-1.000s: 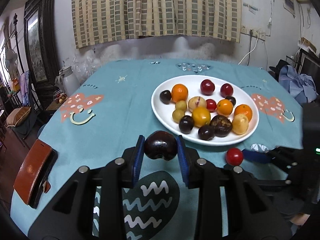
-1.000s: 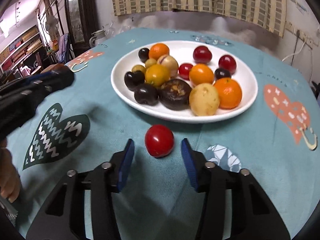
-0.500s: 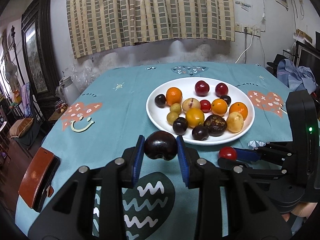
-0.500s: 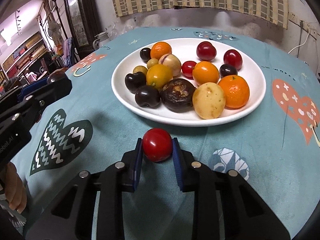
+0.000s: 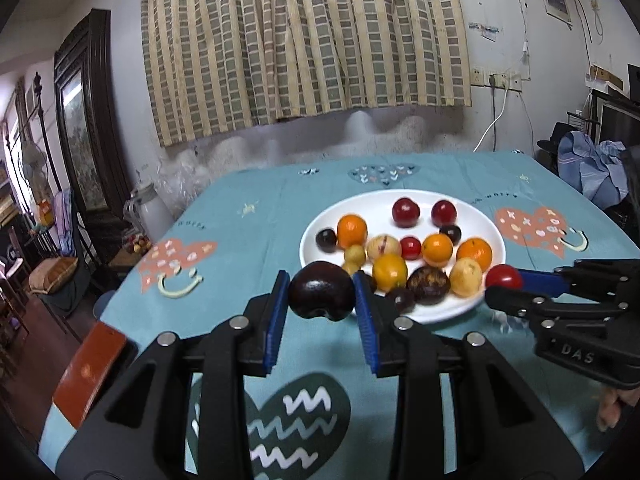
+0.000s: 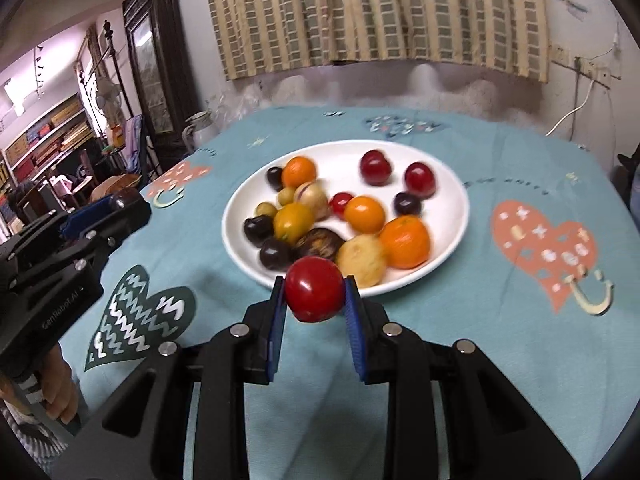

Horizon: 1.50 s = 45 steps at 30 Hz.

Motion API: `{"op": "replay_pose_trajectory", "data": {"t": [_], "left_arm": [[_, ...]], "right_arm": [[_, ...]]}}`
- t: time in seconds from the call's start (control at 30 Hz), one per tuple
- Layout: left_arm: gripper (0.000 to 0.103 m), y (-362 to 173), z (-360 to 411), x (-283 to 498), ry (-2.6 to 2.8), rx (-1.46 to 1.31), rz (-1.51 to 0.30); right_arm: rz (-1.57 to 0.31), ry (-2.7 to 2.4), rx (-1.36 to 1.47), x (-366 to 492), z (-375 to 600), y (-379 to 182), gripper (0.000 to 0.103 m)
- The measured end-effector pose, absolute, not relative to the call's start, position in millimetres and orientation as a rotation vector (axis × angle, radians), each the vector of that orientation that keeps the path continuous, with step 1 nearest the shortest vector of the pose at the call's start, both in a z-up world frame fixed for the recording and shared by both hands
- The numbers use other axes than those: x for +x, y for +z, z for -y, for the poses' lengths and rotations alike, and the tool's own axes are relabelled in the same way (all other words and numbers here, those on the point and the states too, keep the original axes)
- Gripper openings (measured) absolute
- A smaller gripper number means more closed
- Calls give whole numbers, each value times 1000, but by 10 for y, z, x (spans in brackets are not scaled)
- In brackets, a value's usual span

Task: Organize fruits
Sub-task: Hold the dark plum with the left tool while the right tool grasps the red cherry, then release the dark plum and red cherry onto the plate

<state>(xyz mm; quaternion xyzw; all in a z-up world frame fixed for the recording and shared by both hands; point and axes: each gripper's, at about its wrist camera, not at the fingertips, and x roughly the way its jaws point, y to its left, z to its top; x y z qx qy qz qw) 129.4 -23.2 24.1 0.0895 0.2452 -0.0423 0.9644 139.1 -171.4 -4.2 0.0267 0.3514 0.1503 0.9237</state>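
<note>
A lived-in home dining room is shown. A table [image 5: 248, 240] covered by a patterned cloth is flanked by a checked curtain [image 5: 304, 40], a dark framed mirror [image 5: 80, 136] and crowded shelves [image 6: 44, 136].

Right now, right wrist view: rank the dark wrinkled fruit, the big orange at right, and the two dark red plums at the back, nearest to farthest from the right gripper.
1. Dark wrinkled fruit, plate's near edge, just beyond the right gripper.
2. Big orange, right side, mid-plate.
3. Two dark red plums, back of plate; too close to rank.
</note>
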Motion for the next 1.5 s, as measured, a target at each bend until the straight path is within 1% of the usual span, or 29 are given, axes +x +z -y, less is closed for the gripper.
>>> {"op": "replay_pose_trajectory", "data": {"t": [0.2,0.33,0.7,0.73,0.77,0.8,0.83,0.9,0.97,1.1,1.17,1.2,1.3,1.5], "left_arm": [[33,384,430,1607,-80,244,-463],[33,386,555,1801,-95,260,-451],[34,45,752,2411,-130,252,-518],[35,22,757,2424,-130,252,-521],[49,-7,762,2447,-124,254,-523],[58,-23,764,2446,-118,258,-517],[61,-31,760,2433,-101,262,-502],[61,-27,745,2432,-106,261,-502],[61,-5,718,2425,-109,242,-508],[62,84,701,2296,-113,246,-482],[66,158,690,2166,-116,245,-463],[66,197,683,2100,-118,243,-454],[66,336,666,1888,-128,241,-431],[72,564,543,1331,-131,209,-397]], "right_arm": [[-685,276,35,1578,1861,91,29],[-668,277,34,1761,1869,113,29],[-676,283,-13,2260,1795,-53,30],[-680,277,-23,2277,1785,-69,30],[-688,261,-34,2307,1779,-95,31],[-697,254,-32,2325,1785,-121,34],[-694,254,-22,2329,1806,-134,36],[-684,240,-10,2316,1848,-145,50],[-663,238,1,2275,1891,-113,55],[-639,241,21,2156,1921,21,55],[-624,241,28,2051,1922,116,55],[-619,242,30,2006,1924,158,55],[-596,242,31,1785,1920,296,55],[-570,254,58,1254,1889,502,56]]}}
